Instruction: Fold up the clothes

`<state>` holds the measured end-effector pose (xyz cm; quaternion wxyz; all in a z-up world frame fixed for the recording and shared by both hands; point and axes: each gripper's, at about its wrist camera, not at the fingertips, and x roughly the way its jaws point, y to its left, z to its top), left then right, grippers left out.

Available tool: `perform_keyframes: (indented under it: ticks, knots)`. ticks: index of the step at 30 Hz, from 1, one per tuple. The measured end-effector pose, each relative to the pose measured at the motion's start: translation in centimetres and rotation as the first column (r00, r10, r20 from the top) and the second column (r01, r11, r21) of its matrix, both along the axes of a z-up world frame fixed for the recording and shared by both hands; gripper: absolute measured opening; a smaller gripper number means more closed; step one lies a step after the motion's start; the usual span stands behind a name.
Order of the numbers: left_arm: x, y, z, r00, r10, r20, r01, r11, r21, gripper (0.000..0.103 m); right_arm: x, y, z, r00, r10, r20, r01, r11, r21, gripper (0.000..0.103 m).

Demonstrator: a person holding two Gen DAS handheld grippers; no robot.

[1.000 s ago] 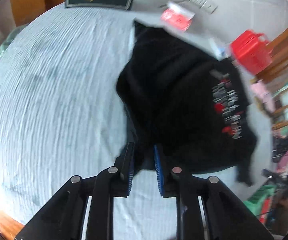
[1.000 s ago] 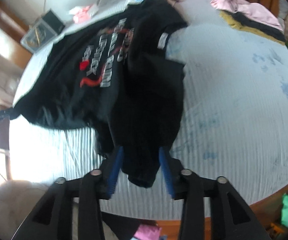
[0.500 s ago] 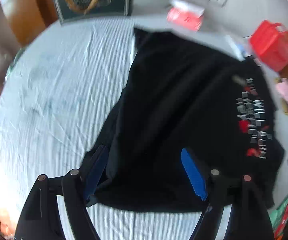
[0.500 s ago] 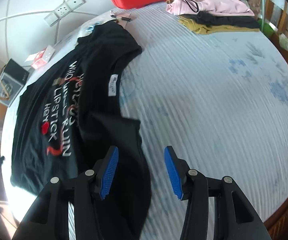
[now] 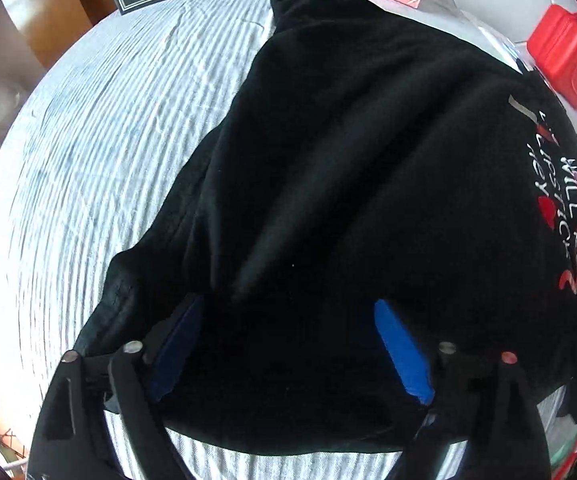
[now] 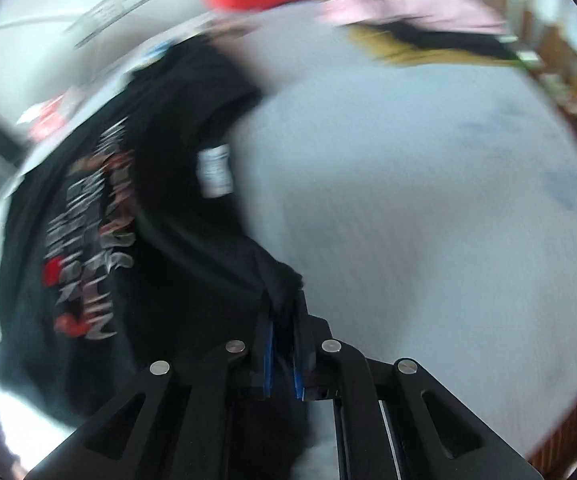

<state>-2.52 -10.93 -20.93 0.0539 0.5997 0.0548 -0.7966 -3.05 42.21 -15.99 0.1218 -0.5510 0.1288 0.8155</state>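
Right now my right hand-held gripper [image 6: 282,354] is pinched tight on an edge of the black shirt [image 5: 348,184], so I can carry that side over for a fold. My left hand-held gripper [image 5: 288,352] hangs spread wide above the shirt, which lies on the striped bed [image 5: 100,128].
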Motion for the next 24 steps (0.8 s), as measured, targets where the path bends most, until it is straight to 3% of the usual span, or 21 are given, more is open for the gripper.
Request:
perform_keyframes:
  ticks: [2, 3, 5, 9, 16, 21, 22, 24]
  knots:
    - [0.2, 0.2, -0.3, 1.0, -0.003, 0.001, 0.003, 1.0, -0.004, 0.103, 0.4, 2.5, -0.3, 0.995, -0.089, 0.047, 0.085, 0.992, 0.094, 0.009]
    - [0.3, 0.3, -0.4, 1.0, -0.003, 0.003, 0.003, 1.0, -0.006, 0.103, 0.9, 4.1, -0.7, 0.989, -0.124, 0.08, 0.119, 0.991, 0.066, 0.011]
    - [0.4, 0.2, -0.4, 1.0, 0.005, 0.005, -0.005, 1.0, -0.001, 0.103, 2.2, 5.4, -0.3, 0.989, -0.138, 0.053, 0.141, 0.989, -0.043, 0.014]
    - [1.0, 0.2, -0.3, 1.0, 0.008, -0.014, -0.008, 1.0, -0.001, 0.103, 4.2, 4.0, 1.0, 1.0, -0.025, -0.006, 0.024, 0.989, -0.148, 0.024]
    - [2.7, 0.3, -0.2, 0.996, -0.008, -0.092, 0.007, 1.0, -0.015, 0.103, 2.9, 0.0, 0.6, 0.996, 0.074, -0.042, -0.082, 0.97, -0.23, 0.027]
    - [2.3, 0.1, 0.5, 0.999, -0.03, -0.019, 0.03, 1.0, -0.01, 0.103, 1.5, -2.8, -1.6, 0.988, 0.147, 0.043, -0.135, 0.969, -0.206, 0.052]
    - [1.9, 0.1, 1.0, 0.999, -0.037, -0.005, 0.037, 0.999, -0.006, 0.103, 1.1, -3.0, -1.8, 0.986, 0.155, 0.063, -0.14, 0.971, -0.193, 0.052]
    - [0.6, -0.1, 3.0, 0.997, -0.053, -0.051, 0.053, 0.999, -0.002, 0.103, 0.2, -3.3, -1.7, 0.982, 0.17, 0.079, -0.155, 0.974, -0.168, 0.052]
